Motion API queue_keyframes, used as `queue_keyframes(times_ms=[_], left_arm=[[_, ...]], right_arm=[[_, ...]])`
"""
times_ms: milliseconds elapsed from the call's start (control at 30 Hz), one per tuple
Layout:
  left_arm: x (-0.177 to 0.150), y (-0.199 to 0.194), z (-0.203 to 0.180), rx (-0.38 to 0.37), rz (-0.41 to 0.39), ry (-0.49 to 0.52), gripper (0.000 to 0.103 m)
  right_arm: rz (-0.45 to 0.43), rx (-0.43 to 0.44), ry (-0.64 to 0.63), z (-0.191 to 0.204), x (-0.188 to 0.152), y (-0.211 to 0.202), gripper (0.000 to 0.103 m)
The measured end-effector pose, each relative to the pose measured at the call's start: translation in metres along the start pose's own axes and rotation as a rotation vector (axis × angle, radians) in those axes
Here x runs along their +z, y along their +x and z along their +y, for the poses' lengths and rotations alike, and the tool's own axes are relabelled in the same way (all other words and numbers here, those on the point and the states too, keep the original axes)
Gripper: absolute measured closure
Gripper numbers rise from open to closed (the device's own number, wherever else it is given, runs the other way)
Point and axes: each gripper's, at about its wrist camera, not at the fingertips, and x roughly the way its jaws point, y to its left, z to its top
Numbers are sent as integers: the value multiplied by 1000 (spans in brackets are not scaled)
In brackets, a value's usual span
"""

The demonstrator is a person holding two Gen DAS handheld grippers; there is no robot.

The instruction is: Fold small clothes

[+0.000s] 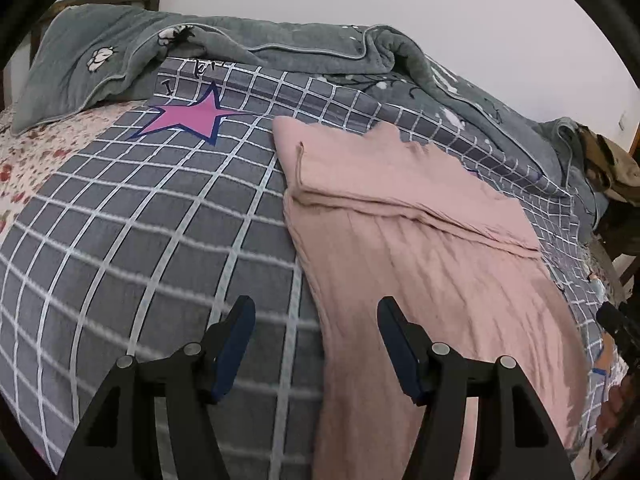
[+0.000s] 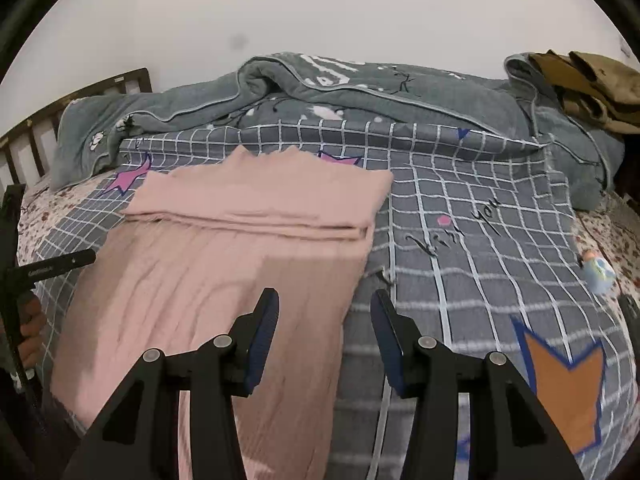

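A pink garment point(image 1: 420, 248) lies flat on the grey checked bedspread point(image 1: 160, 220), its far part folded back over itself in a doubled layer. It also shows in the right wrist view point(image 2: 224, 264). My left gripper point(image 1: 316, 308) is open and empty, hovering over the garment's near left edge. My right gripper point(image 2: 324, 300) is open and empty, hovering over the garment's near right edge. The left gripper's body and the hand holding it point(image 2: 28, 320) show at the left edge of the right wrist view.
A rumpled grey-green quilt point(image 2: 360, 96) lies along the far side of the bed by the wall. Brown clothes point(image 2: 592, 80) sit at the far right. A small blue toy point(image 2: 598, 276) lies at the bed's right edge. A wooden headboard point(image 2: 52, 120) stands at left.
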Motion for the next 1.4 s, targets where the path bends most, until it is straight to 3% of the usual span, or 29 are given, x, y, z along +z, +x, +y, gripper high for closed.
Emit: queue_keyframes(times_ms=[300,533,667,800,1033,1200,1400], left_arm=[[-21,-42,-16,-17,-21,25,42],[-39,-78,-29,-11,-35,66,41],[-49,-91,-32,-2,-37,98,41],[-61,-91,-27,6,-16,91,41],[-88,-73,-21,10,41,85,41],[-105,-54,-17,-36,113,73,41],[-116,-46,-18,-17,109,99,42]], right_arm=[[-40,-18,102,-7,-32,-49,56],[-16,60,234,-27,-54,-76,56],[-17,80,233,-27,-60,-90,56],[-24,45,171,-17,-58,-96,56],[38,76,114,4,-84,-72,56],[94,86,104,13,-104,-50,56],[127,94,109,14,-119,-35,56]])
